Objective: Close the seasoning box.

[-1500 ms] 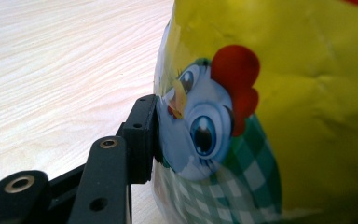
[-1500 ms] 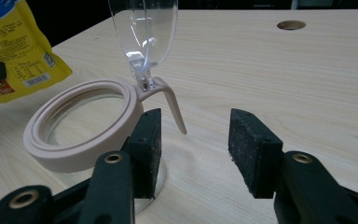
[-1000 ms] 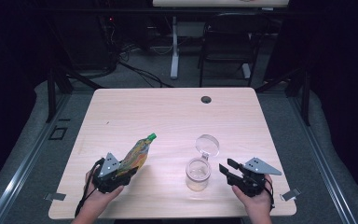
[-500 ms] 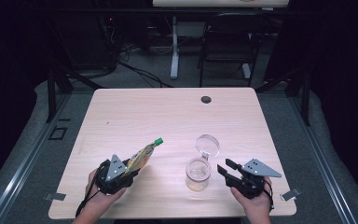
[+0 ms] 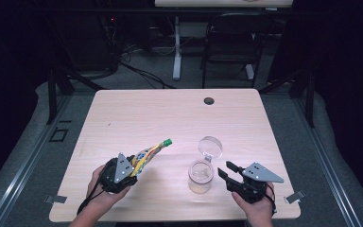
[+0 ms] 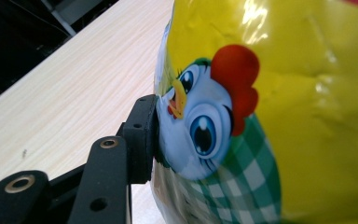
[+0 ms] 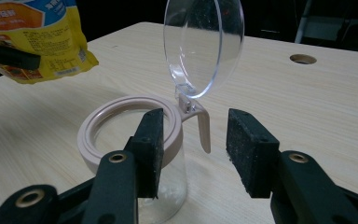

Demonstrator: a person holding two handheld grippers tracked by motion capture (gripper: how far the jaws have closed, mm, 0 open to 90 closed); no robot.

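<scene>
You have one bag (image 5: 147, 154), one jar (image 5: 201, 176) and two grippers on the one wooden table (image 5: 170, 118). The bag is a yellow snack pouch with a green end; it is clamped in your left gripper (image 5: 131, 166), lifted off the table near its front left part and slanting up toward the middle. The jar is clear glass with a pale pink rim and a round transparent lid (image 5: 210, 147) hinged open and standing upright behind its mouth. It stands near the front edge, right of centre, just beside your right gripper (image 5: 229, 171), whose jaws stand apart with nothing between them, pointing at the jar. One dark round hole (image 5: 209, 100) sits in the table near its far edge.

The left gripper view gives you what the high view cannot: a cartoon chicken with a red comb and a green checked pattern printed on the bag (image 6: 261, 112), and one black pad (image 6: 142, 137) pressed flat against the foil. The other pad is hidden behind the bag.

The right gripper view shows the jar's rim (image 7: 126, 128) close behind the left pad (image 7: 150, 149), apart from it, with the lid (image 7: 204, 44) rising between the two pads. It also shows the bag's back (image 7: 39, 39), orange and blue with fine print, at the upper left.
</scene>
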